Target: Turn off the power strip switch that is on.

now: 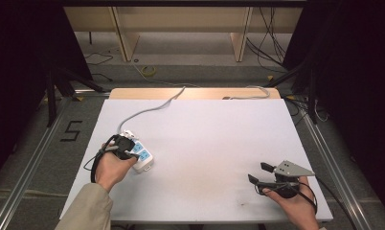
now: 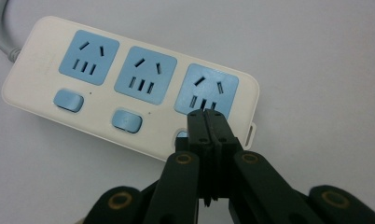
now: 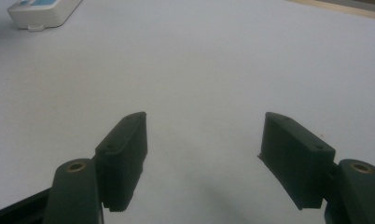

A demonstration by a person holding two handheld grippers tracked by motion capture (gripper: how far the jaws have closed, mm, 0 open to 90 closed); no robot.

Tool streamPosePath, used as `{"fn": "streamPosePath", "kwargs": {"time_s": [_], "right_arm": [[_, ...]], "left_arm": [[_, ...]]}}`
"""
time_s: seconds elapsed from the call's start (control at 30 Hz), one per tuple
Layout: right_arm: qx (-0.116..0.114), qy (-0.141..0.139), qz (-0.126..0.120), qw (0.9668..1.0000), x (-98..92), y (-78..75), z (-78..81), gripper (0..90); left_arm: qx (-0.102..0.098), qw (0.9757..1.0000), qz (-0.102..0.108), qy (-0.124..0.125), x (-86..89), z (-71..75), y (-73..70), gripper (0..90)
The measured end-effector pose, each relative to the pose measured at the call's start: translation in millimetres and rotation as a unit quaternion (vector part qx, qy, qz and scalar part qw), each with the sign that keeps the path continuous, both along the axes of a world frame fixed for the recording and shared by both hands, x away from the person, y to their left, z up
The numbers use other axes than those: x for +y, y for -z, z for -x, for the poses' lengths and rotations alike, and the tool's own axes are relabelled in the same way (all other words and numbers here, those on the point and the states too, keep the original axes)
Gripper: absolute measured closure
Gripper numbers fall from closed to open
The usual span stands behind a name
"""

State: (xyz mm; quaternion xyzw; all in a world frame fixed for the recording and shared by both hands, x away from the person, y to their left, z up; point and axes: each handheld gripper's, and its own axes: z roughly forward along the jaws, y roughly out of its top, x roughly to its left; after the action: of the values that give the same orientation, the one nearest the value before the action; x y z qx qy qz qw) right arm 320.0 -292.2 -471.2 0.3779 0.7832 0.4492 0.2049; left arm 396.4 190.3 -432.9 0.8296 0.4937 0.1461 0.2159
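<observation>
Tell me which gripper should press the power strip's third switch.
Left. The left gripper is shut, its tips right over the third switch on the power strip. The right gripper sits open, far across the table.

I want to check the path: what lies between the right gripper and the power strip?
Bare white table separates the right gripper from the power strip; the high view shows this.

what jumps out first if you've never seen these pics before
The white power strip with three blue sockets and blue switches lies at the left side of the white table. The left gripper, jaws closed together, has its tips over the strip's end switch. Far off at the table's right edge, the right gripper is held open with nothing between its jaws.
</observation>
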Motion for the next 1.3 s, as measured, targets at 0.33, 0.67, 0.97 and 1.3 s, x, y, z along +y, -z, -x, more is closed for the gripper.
{"fn": "streamPosePath", "kwargs": {"time_s": [0.33,0.67,0.97,1.3], "right_arm": [[0.0,0.0,0.001,1.0,0.0,0.1,-0.1,32.4],[0.001,0.001,0.001,1.0,-0.3,0.2,-0.2,32.4],[0.001,0.0,0.001,1.0,-0.2,0.3,-0.3,32.4],[0.001,-0.001,0.001,1.0,-0.1,0.4,-0.3,32.4]], "left_arm": [[0.003,1.0,-0.004,0.0,-0.2,-3.6,0.9,89.7],[0.008,0.9999,-0.013,0.003,-1.4,-7.0,3.4,89.7],[0.013,0.9998,-0.013,0.003,-2.0,-7.9,4.9,89.7],[0.017,0.9995,-0.024,0.003,-2.1,-9.7,6.9,89.7]]}}
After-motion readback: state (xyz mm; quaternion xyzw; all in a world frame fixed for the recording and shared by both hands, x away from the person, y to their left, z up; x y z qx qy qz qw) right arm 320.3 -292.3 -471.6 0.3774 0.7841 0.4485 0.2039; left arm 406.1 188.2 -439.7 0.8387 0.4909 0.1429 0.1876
